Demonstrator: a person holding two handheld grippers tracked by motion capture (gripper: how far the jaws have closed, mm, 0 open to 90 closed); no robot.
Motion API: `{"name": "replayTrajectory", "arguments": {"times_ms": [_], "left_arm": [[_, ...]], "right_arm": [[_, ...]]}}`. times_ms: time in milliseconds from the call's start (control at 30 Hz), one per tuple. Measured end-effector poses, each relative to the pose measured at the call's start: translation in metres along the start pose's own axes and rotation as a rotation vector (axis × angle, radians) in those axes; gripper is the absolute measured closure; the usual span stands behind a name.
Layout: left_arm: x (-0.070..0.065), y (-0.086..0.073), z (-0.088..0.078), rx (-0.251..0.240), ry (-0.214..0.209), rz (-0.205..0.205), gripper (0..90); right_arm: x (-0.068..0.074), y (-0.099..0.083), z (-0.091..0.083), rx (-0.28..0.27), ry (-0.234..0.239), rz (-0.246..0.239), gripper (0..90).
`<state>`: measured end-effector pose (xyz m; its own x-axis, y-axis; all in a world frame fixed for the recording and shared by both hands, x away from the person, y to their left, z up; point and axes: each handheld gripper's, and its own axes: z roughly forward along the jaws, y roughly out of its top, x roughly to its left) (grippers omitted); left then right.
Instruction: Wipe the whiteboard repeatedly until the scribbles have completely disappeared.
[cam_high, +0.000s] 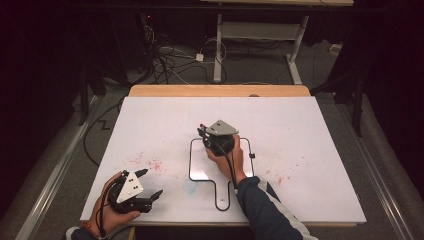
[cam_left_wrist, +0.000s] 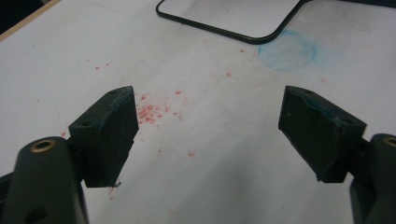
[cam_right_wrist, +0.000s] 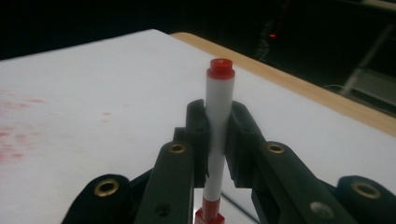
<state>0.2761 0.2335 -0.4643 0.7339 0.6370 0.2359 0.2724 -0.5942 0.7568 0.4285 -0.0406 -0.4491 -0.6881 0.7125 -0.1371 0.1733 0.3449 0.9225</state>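
Observation:
A white marker (cam_right_wrist: 219, 105) with red ends stands upright between the jaws of my right gripper (cam_right_wrist: 218, 135), which is shut on its barrel. In the high view my right gripper (cam_high: 204, 134) hovers over the top left corner of a small black-framed whiteboard (cam_high: 200, 167) with a handle toward the near edge. My left gripper (cam_high: 152, 182) rests at the table's near left, open with nothing between its fingers. The left gripper view has my left gripper (cam_left_wrist: 210, 126) spread wide over the red-speckled sheet, with the whiteboard's corner (cam_left_wrist: 229, 14) farther off.
A white sheet (cam_high: 300, 130) covers the table, with a wooden strip (cam_high: 220, 91) along the far edge. Red speckles (cam_left_wrist: 152, 112) and a blue ring smudge (cam_left_wrist: 287, 49) mark the sheet. Cables (cam_high: 165, 60) and desk legs (cam_high: 218, 55) lie on the floor beyond.

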Motion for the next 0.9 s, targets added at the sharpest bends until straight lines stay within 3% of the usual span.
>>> {"name": "replayTrajectory", "arguments": {"times_ms": [100, 267, 367, 433, 567, 667, 900], "left_arm": [[-0.001, 0.0, 0.0, 0.0, -0.001, 0.001, 19.0], [-0.001, 0.0, 0.0, 0.003, -0.002, 0.001, 19.0], [-0.001, 0.0, -0.001, 0.002, -0.003, 0.002, 19.0], [-0.001, 0.0, -0.001, 0.001, -0.002, 0.002, 19.0], [0.0, -0.001, -0.001, 0.001, -0.003, -0.005, 19.0], [0.0, -0.001, 0.0, 0.004, -0.003, -0.003, 19.0], [-0.001, 0.001, 0.001, 0.003, -0.004, 0.003, 19.0]], "right_arm": [[0.015, 0.003, -0.001, 0.009, 0.04, -0.038, 81.4], [0.019, 0.002, -0.006, 0.01, 0.048, -0.065, 81.4], [0.008, 0.001, -0.004, 0.018, 0.006, -0.074, 81.4], [-0.007, 0.0, -0.005, 0.028, -0.036, -0.07, 81.4], [-0.041, -0.007, -0.014, 0.044, -0.117, -0.01, 81.4], [-0.056, -0.012, -0.021, 0.042, -0.148, 0.036, 81.3], [-0.043, -0.009, -0.018, 0.043, -0.121, 0.003, 81.4]]}}
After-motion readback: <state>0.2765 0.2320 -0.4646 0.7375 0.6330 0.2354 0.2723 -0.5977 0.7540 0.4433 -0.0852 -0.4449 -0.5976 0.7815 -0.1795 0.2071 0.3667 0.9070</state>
